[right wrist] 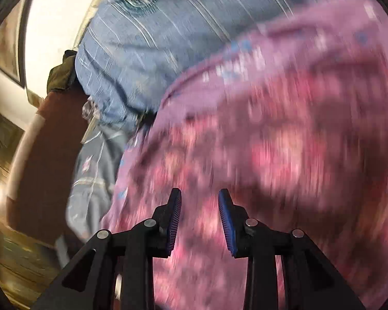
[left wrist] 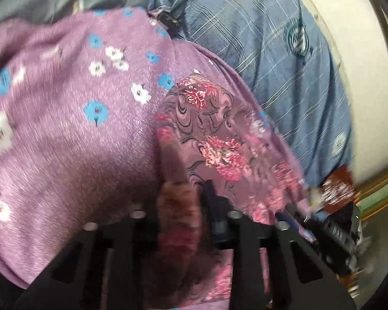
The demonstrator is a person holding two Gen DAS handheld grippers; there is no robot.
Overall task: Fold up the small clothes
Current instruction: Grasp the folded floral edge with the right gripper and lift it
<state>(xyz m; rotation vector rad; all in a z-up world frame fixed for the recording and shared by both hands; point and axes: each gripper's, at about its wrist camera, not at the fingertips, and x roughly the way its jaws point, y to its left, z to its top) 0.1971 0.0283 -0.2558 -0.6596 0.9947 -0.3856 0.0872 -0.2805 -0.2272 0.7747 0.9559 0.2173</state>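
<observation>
Bunched pink floral cloth (left wrist: 181, 206) hides the fingertips of my left gripper (left wrist: 191, 193), my right gripper (left wrist: 333, 232) at four o'clock is smeared and cut by the rim, and in my right wrist view the floral pattern (right wrist: 271, 155) blurs beyond reading.

Both views are fisheye, with straight lines bent toward the rims and black vignette at the corners. Heavy motion blur is seen across the right wrist view: the pink floral cloth (right wrist: 258, 155) is smeared into streaks, while the right tool (right wrist: 199, 222) stays sharp. Milder blur is seen in the left wrist view; the purple flowered cloth (left wrist: 72, 118) is soft at the left edge. The wall (left wrist: 349, 25) is blown out by warm glare. Deep shadow is cast low around the left tool (left wrist: 186, 206).
</observation>
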